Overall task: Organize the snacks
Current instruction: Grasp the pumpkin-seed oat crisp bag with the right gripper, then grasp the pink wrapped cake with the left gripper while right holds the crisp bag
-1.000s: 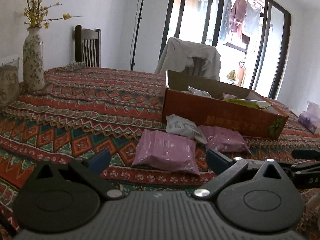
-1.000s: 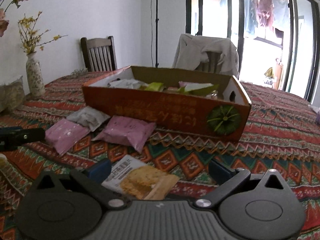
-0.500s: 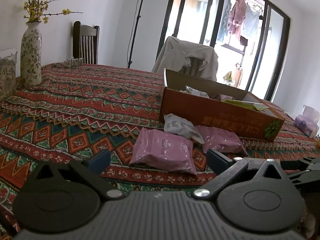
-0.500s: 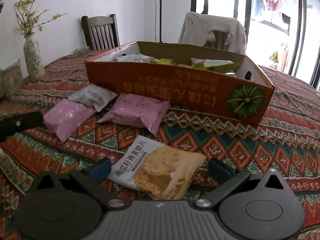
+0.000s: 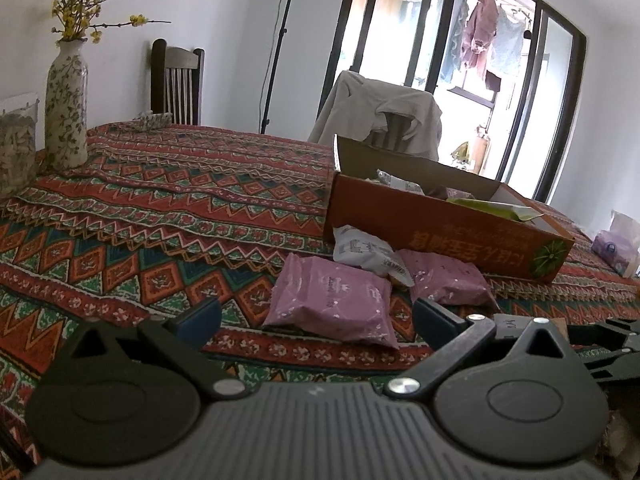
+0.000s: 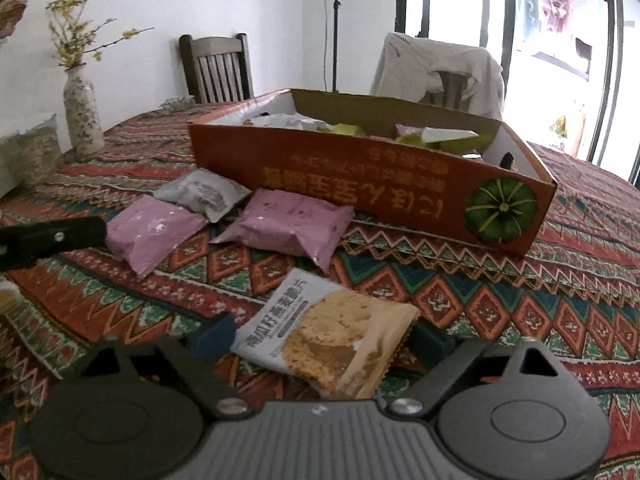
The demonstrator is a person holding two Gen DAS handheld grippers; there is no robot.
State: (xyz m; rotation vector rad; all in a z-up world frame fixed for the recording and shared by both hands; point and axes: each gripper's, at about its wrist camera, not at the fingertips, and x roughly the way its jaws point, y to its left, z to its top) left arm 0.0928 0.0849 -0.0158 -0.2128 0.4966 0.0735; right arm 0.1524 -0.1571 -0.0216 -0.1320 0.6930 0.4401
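An orange cardboard box (image 6: 360, 176) with several snack packets inside stands on the patterned tablecloth (image 6: 500, 304). In front of it lie two purple packets (image 6: 288, 224) (image 6: 148, 228) and a grey-white packet (image 6: 204, 194). A tan cracker packet (image 6: 328, 328) lies flat between the fingers of my right gripper (image 6: 322, 338), whose jaws are closing; the pads stand at the packet's edges. My left gripper (image 5: 316, 316) is open, low over the cloth, just short of the near purple packet (image 5: 332, 300). The grey-white packet (image 5: 364, 250) and the box (image 5: 440, 232) lie beyond it.
A flowered vase (image 5: 66, 120) and a clear container (image 5: 16, 152) stand at the table's left. A wooden chair (image 5: 176, 80) and a chair draped with cloth (image 5: 380, 116) are behind the table. A purple tissue pack (image 5: 612, 244) sits at the far right.
My right gripper has tipped down over the cracker packet and its fingers have drawn in to the packet's sides. The left gripper has barely shifted.
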